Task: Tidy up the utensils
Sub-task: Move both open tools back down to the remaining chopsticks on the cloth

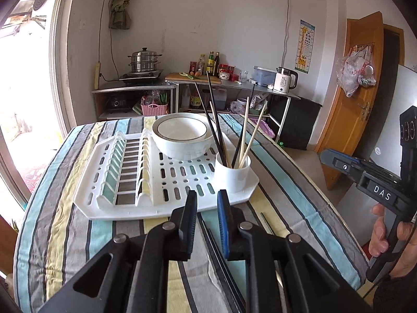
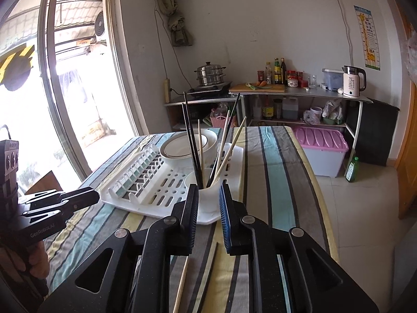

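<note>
A white cup (image 1: 232, 174) stands on the right of a white drying rack (image 1: 125, 208) and holds several black and wooden chopsticks (image 1: 245, 133). My left gripper (image 1: 207, 203) is open and empty, just before the rack's near edge. A dark chopstick (image 1: 219, 255) lies on the cloth under it. My right gripper (image 2: 208, 195) is open and empty, close in front of the cup (image 2: 208, 198). A wooden chopstick (image 2: 181, 284) and a dark chopstick (image 2: 208, 274) lie on the cloth below it.
A white bowl (image 1: 182, 135) sits at the back of the rack. The table has a striped cloth (image 1: 65, 229). The right gripper's body shows off the table's right edge (image 1: 370, 180). A kitchen counter with kettle (image 1: 285, 79) stands behind.
</note>
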A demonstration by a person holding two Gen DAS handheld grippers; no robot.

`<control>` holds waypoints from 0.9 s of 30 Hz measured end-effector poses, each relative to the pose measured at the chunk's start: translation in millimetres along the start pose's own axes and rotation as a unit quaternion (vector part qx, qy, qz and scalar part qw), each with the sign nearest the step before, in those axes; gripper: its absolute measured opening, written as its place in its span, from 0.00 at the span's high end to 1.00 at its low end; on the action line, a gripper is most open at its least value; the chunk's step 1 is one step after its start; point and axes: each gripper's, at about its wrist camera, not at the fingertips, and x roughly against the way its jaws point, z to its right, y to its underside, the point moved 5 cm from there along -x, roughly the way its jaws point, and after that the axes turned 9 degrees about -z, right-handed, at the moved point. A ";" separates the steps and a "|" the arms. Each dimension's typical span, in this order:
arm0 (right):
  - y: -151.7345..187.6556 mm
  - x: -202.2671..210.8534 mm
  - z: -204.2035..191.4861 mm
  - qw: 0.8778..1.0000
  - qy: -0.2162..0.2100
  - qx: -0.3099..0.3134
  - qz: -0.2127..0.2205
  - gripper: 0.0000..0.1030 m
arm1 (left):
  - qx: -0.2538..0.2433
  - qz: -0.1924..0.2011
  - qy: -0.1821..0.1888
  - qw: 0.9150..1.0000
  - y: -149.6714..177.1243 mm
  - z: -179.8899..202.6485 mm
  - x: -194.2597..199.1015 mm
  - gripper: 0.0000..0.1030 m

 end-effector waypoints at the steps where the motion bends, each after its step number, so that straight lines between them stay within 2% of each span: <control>1: 5.5 2.9 -2.6 1.000 0.004 0.003 -0.002 0.84 | 0.000 -0.001 -0.002 1.000 6.3 1.8 2.6 0.84; 15: 66.3 32.6 -18.9 1.000 0.015 0.011 -0.012 0.84 | 0.009 -0.002 -0.012 1.000 72.4 12.2 29.0 0.83; 27: 94.2 31.6 -14.2 0.999 0.004 -0.006 -0.035 0.84 | 0.016 -0.034 -0.010 0.999 106.1 9.5 19.8 0.83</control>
